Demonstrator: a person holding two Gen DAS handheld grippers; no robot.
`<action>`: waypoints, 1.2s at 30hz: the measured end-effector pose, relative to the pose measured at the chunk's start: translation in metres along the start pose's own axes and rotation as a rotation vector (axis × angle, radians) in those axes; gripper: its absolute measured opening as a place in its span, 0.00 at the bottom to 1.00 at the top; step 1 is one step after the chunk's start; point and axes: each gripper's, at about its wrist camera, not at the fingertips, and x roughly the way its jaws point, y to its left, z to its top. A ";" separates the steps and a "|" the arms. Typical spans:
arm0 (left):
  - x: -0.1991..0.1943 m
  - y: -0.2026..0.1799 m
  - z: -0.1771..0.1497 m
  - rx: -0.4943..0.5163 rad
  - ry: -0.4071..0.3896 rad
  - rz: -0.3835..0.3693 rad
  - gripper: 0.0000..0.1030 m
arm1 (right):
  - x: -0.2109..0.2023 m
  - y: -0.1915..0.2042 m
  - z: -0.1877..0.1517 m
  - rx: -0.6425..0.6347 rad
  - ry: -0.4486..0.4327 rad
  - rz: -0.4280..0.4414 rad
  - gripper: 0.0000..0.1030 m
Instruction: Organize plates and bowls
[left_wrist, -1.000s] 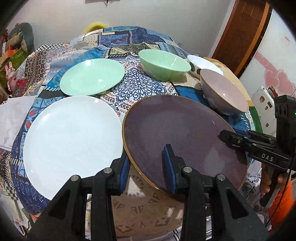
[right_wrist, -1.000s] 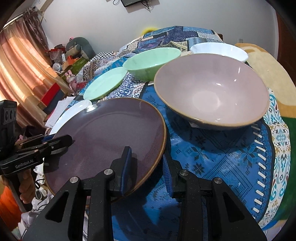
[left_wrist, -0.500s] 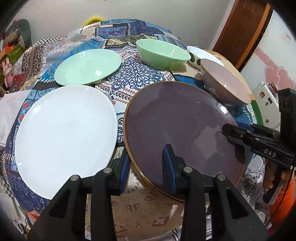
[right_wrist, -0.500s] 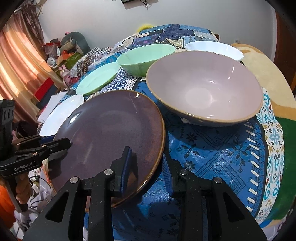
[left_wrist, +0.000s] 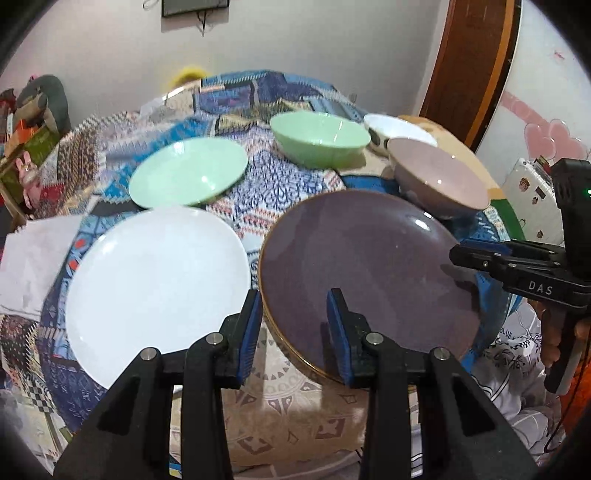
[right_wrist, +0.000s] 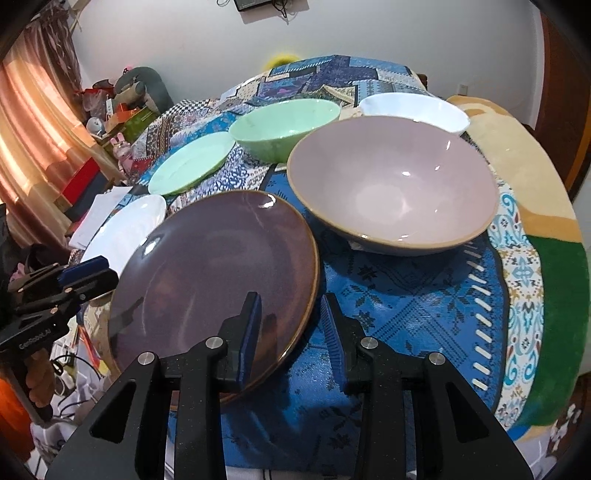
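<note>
Purple plate (left_wrist: 369, 273) raised off cloth since 1 s ago, tilted; left gripper (left_wrist: 293, 325) and right gripper (right_wrist: 290, 325) lifted with it, each straddling a rim.

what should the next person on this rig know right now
Left tongs: open, straddling the near rim of the purple plate, not clamped.
Right tongs: open, straddling the same plate's opposite rim.
On the patterned cloth: white plate, green plate, green bowl, white bowl, pink bowl, all apart.
Done: nothing stacked.
Left: probably stack plates with plates and bowls with bowls.
</note>
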 end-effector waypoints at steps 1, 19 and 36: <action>-0.004 0.001 0.001 -0.001 -0.011 -0.002 0.35 | -0.002 0.001 0.000 0.002 -0.005 -0.002 0.30; -0.050 0.086 -0.009 -0.161 -0.136 0.151 0.77 | -0.001 0.064 0.037 -0.110 -0.073 0.029 0.54; -0.027 0.171 -0.039 -0.334 -0.040 0.222 0.78 | 0.072 0.132 0.068 -0.245 0.026 0.098 0.58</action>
